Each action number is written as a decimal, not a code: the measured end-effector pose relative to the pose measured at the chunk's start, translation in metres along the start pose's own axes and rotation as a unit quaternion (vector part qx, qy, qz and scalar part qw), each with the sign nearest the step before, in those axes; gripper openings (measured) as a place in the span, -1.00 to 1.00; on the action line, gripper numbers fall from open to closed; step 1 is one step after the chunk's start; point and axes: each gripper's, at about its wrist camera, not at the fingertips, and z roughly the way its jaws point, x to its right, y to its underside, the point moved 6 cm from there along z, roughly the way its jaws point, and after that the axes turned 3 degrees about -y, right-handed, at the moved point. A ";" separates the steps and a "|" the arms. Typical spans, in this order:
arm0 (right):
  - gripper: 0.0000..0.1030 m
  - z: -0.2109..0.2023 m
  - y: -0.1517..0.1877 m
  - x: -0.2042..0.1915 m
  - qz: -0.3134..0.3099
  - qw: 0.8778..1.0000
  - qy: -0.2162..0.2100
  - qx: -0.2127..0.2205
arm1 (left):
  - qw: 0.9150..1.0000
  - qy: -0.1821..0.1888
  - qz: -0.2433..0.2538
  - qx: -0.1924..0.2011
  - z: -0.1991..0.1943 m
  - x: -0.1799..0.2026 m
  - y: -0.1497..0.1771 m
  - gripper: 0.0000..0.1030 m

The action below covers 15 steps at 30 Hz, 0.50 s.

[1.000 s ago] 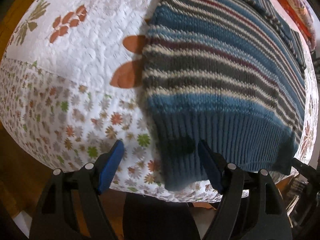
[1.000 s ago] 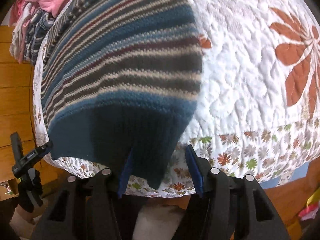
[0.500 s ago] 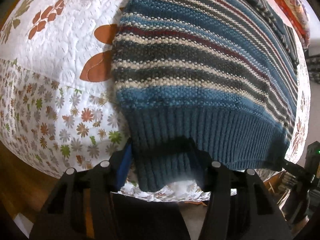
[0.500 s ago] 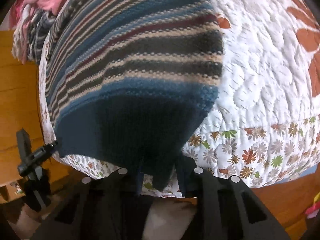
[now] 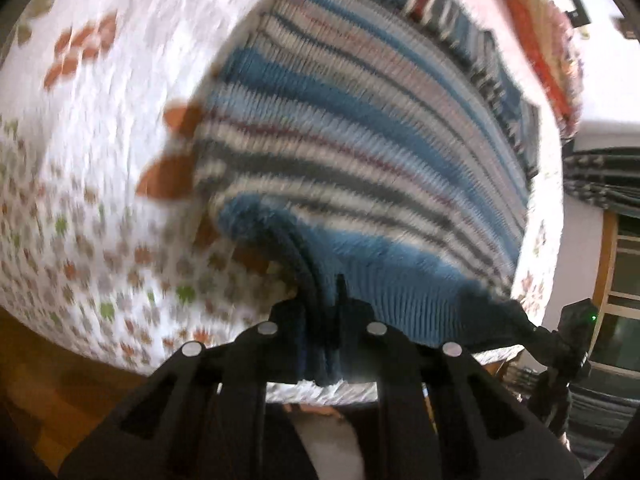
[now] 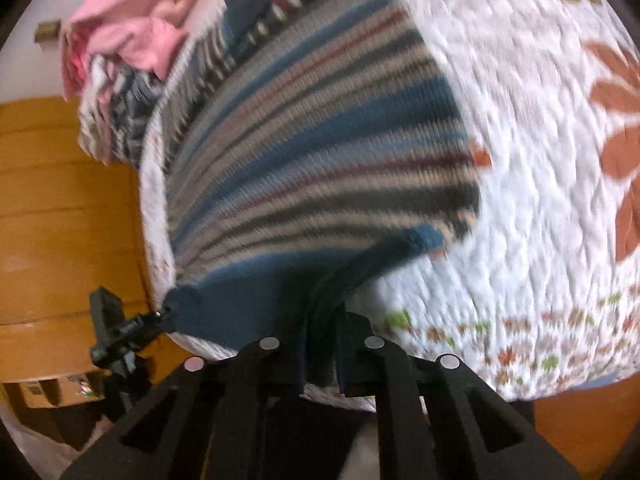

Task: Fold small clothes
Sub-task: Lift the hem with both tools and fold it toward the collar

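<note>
At near edge of bed, left gripper (image 5: 325, 320) clamped tight on dark-blue ribbed hem of striped sweater (image 5: 360, 152), right gripper (image 6: 322, 344) likewise pinching hem at other corner, fabric bunched btwn fingers, hem lifted off quilt (image 5: 100, 100). One sweater: knit, blue/grey/cream w/ thin red stripes, spread flat on white floral quilt. Two grippers total; pile of other clothes (image 6: 120, 40) at far end, frames blurred.

At the left of your right wrist view you see orange wooden floorboards (image 6: 60, 208). A white wall (image 5: 600, 92) fills the upper right of your left wrist view, with a wood-framed window (image 5: 624, 280) below it.
</note>
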 end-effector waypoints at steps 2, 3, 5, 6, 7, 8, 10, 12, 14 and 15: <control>-0.80 -0.009 -0.015 -0.008 0.003 1.000 -0.019 0.017 | 1.000 0.013 0.001 0.019 -0.012 0.011 -0.018 -0.80; -0.80 -0.012 -0.021 -0.010 0.006 0.999 -0.027 0.025 | 1.000 0.015 0.002 0.024 -0.011 0.012 -0.020 -0.80; -0.80 -0.018 -0.035 -0.014 0.005 0.999 -0.038 0.039 | 0.999 0.013 0.009 0.038 -0.012 0.016 -0.034 -0.80; -0.80 -0.018 -0.041 -0.016 0.003 0.998 -0.037 0.044 | 0.999 0.013 0.010 0.045 -0.011 0.018 -0.041 -0.80; -0.80 -0.018 -0.048 -0.019 -0.001 0.998 -0.036 0.050 | 0.999 0.016 0.010 0.051 -0.010 0.018 -0.047 -0.81; -0.80 -0.017 -0.052 -0.021 -0.001 0.998 -0.038 0.053 | 0.998 0.016 0.010 0.056 -0.008 0.020 -0.052 -0.81; -0.80 -0.018 -0.061 -0.023 -0.001 0.997 -0.042 0.059 | 0.998 0.019 0.006 0.065 -0.003 0.022 -0.063 -0.81; -0.80 -0.016 -0.072 -0.025 -0.004 0.997 -0.044 0.064 | 0.997 0.018 0.003 0.069 0.002 0.023 -0.073 -0.80; -0.80 -0.014 -0.084 -0.026 -0.005 0.997 -0.044 0.068 | 0.997 0.013 0.008 0.073 0.006 0.023 -0.079 -0.80; -0.80 -0.011 -0.089 -0.027 -0.003 0.996 -0.046 0.070 | 0.997 0.009 0.012 0.075 0.008 0.024 -0.083 -0.80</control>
